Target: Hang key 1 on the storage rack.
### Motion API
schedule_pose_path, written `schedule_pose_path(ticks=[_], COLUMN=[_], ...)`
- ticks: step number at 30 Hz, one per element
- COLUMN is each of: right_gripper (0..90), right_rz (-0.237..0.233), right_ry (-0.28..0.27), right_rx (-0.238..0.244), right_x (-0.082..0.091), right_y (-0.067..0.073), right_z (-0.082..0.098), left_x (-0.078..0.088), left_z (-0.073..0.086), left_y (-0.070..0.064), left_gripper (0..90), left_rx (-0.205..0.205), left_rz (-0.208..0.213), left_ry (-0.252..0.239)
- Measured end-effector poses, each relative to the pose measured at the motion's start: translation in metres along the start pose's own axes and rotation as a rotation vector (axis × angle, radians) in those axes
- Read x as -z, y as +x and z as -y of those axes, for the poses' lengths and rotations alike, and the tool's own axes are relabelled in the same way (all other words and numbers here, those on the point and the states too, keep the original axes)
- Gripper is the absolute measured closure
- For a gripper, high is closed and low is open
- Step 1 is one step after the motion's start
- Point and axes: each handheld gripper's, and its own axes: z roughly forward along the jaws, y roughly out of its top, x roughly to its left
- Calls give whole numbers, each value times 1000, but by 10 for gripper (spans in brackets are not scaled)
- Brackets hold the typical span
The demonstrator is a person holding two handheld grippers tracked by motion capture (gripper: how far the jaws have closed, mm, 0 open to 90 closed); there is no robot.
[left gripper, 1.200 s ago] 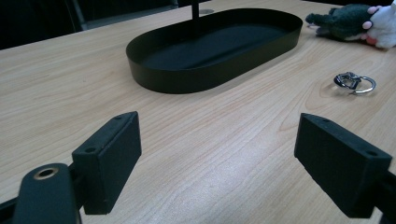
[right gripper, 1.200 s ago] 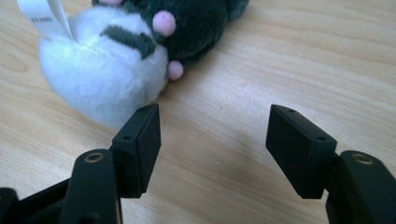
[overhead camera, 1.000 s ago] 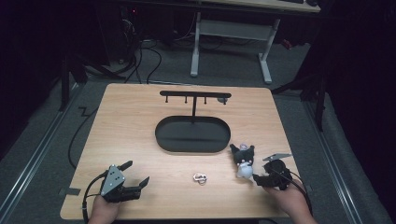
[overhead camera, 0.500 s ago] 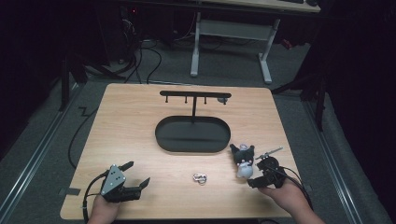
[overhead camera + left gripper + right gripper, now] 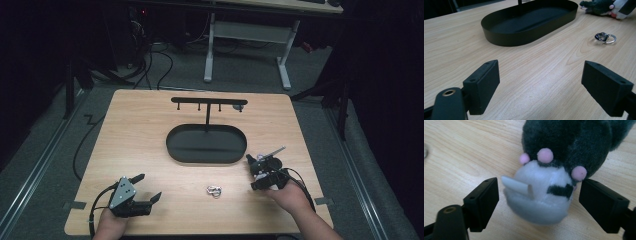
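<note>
A small plush toy (image 5: 554, 170), dark grey with a white face and pink dots, lies on the wooden table (image 5: 150, 130). It lies between the jaws of my right gripper (image 5: 539, 195), which have just been opening; a gap shows at the left pad. From above, the right gripper (image 5: 252, 172) covers most of the toy (image 5: 257, 166). My left gripper (image 5: 539, 77) is open over bare wood, also near the table's front left (image 5: 149, 186). The toy (image 5: 599, 6) is far off in the left gripper view.
A black oval tray (image 5: 172, 145) with a T-shaped hook rack (image 5: 207, 101) stands mid-table. A small metal key ring (image 5: 215, 190) lies between the two grippers near the front edge; the ring (image 5: 605, 38) is ahead and right of the left jaws. The tray (image 5: 506, 37) is beyond.
My right gripper has slid left onto the plush toy, which now sits between its jaws, and the jaws are wider. The left gripper has stayed put.
</note>
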Motion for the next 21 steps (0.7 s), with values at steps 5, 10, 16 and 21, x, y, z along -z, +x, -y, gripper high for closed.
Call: schedule_pose_path(ticks=[5, 10, 16, 21], right_gripper=[361, 355, 269, 196], right_rz=[-11, -12, -14, -28], right_ry=[5, 23, 15, -12], right_rx=[12, 78, 56, 24], right_x=[3, 6, 10, 7], right_y=[-2, -6, -12, -9], right_z=[2, 9, 15, 8], left_x=[0, -1, -1, -1], left_z=[0, 0, 0, 0], left_y=[0, -1, -2, -2], left_gripper=[158, 157, 158, 158], left_rx=[-4, -8, -12, -12], left_rz=[1, -3, -4, -2], left_ry=[1, 2, 6, 4])
